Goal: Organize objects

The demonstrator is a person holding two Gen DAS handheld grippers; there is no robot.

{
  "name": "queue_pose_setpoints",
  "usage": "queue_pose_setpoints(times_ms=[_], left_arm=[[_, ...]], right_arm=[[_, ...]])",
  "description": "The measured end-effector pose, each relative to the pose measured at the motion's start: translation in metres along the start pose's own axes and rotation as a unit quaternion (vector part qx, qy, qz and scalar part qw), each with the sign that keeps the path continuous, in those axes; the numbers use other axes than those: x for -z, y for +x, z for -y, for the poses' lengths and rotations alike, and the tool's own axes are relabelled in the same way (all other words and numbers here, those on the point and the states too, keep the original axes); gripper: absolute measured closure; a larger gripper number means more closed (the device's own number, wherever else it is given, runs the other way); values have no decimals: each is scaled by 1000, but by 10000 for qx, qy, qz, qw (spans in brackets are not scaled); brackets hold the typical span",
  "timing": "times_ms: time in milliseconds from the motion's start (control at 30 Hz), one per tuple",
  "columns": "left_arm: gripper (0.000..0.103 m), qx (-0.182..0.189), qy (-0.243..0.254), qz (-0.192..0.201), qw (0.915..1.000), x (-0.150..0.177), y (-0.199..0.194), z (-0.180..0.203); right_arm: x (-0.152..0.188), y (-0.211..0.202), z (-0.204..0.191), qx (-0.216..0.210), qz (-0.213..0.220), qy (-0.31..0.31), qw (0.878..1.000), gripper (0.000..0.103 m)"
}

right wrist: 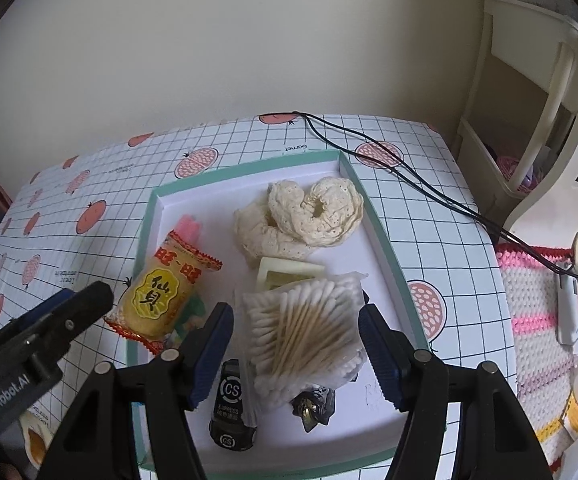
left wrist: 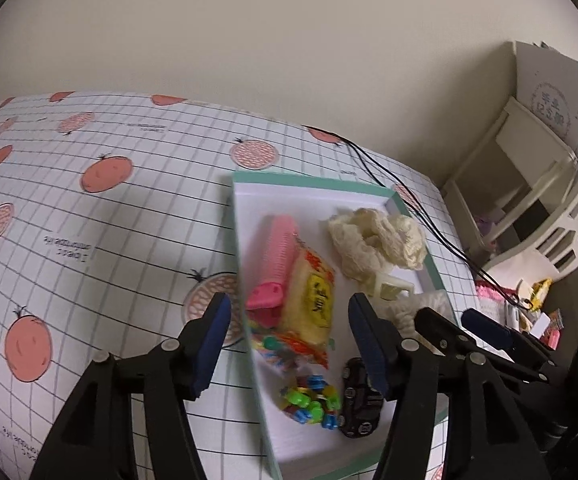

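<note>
A teal-rimmed white box (right wrist: 385, 240) (left wrist: 245, 216) holds a cream lace bundle (right wrist: 309, 212) (left wrist: 377, 240), a yellow rice-cracker packet (right wrist: 165, 292) (left wrist: 313, 300), a pink comb-like item (left wrist: 277, 252), a bag of colourful beads (left wrist: 309, 400), a black toy car (right wrist: 231, 408) (left wrist: 359, 400), a small cream plastic piece (right wrist: 285, 274) and a bag of cotton swabs (right wrist: 305, 328). My right gripper (right wrist: 295, 344) is open, its jaws either side of the swab bag, above it. My left gripper (left wrist: 289, 340) is open over the box's left wall, empty.
A black cable (right wrist: 429, 184) runs across the grid tablecloth with orange fruit prints (left wrist: 89, 220). A cream shelf unit (right wrist: 529, 100) stands at the right. A pink and white crocheted mat (right wrist: 537, 320) with small items lies at the right.
</note>
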State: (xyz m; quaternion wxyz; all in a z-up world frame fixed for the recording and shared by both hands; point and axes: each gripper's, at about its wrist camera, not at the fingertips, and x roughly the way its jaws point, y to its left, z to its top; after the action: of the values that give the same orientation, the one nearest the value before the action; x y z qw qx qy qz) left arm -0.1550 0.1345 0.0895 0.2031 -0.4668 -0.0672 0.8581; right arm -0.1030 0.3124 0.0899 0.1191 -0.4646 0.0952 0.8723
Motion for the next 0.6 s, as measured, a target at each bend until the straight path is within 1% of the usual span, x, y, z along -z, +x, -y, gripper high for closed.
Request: queue_pose_setpoints(times_ms=[100, 133, 167, 200, 300, 367, 433, 500, 600], left_arm=[[30, -262, -60, 54, 9996, -1, -1, -10], [30, -387, -72, 88, 9992, -1, -2, -13], [29, -512, -86, 135, 9986, -1, -3, -17], [26, -605, -107, 172, 9980, -1, -3, -20], [13, -833, -238, 232, 9960, -1, -4, -34], [10, -921, -358, 222, 9949, 0, -2, -43], [4, -1059, -432, 229, 9932, 0, -2, -51], [0, -1195, -460, 248, 9915, 1, -2, -56], [0, -1385, -500, 291, 9887, 1, -3, -62]], right_arm=[[1, 0, 0, -18, 30, -3, 10000, 22], [0, 0, 0, -19, 31, -3, 10000, 21], [1, 0, 0, -24, 30, 6, 10000, 16], [1, 0, 0, -32, 35, 15, 10000, 11], [1, 1, 0, -50, 57, 49, 10000, 3], [1, 0, 0, -42, 85, 61, 9999, 0], [1, 0, 1, -50, 117, 95, 9999, 0], [0, 0, 2, -79, 126, 138, 9998, 0], [0, 2, 2, -70, 126, 143, 9998, 0]])
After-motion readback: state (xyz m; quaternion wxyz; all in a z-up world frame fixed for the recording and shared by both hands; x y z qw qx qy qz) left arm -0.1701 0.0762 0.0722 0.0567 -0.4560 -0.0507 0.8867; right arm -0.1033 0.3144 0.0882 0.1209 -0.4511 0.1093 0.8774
